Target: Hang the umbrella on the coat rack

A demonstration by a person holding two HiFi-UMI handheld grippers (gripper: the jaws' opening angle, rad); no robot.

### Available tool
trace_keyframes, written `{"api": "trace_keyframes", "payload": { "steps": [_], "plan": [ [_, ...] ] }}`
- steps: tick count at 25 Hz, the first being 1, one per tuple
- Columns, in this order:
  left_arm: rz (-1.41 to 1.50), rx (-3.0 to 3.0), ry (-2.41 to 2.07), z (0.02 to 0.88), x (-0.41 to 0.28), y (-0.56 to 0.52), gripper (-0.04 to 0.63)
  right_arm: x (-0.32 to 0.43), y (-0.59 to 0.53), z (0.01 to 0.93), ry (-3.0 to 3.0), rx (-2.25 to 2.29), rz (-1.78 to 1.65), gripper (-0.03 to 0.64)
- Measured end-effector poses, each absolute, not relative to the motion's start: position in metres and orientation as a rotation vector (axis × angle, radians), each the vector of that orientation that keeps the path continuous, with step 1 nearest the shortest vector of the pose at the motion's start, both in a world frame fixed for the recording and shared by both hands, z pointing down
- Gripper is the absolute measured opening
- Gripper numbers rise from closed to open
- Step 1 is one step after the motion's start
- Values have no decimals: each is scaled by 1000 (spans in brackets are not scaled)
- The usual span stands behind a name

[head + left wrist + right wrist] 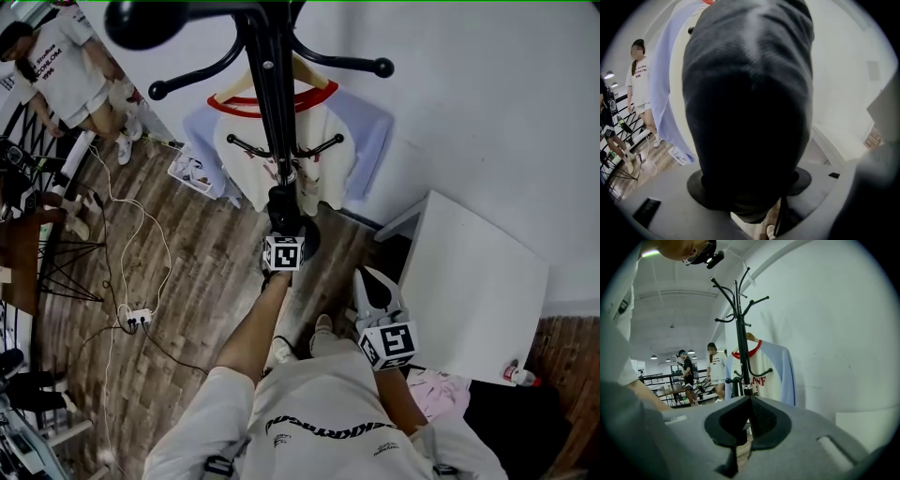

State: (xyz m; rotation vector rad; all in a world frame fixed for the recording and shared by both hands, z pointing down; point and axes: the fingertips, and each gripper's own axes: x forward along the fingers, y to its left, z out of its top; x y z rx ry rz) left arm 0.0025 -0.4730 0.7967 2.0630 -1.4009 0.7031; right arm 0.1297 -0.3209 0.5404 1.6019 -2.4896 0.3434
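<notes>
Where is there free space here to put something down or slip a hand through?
The white table right of the coat rack is bare. The wood floor between the power strip and the rack's base is open. The rack's lower hooks are crowded by a shirt and the umbrella.

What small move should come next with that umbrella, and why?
Probably ease the left gripper toward a lower hook of the coat rack. The dark folded umbrella fills the space between its jaws, close to the rack, and seemingly hangs from nothing yet. The right gripper is shut and empty.
</notes>
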Motion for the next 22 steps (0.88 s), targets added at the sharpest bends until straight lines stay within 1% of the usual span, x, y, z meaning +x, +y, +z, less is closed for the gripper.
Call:
{"api": "trace_keyframes", "payload": {
  "steps": [16, 22],
  "plan": [
    [674, 2045, -1371, 779, 1, -472, 296, 129, -313, 537, -2503, 1594, 332, -2],
    [637, 2079, -1407, 757, -2, -463, 301, 126, -308, 531, -2521, 1589, 318, -3]
  ]
}}
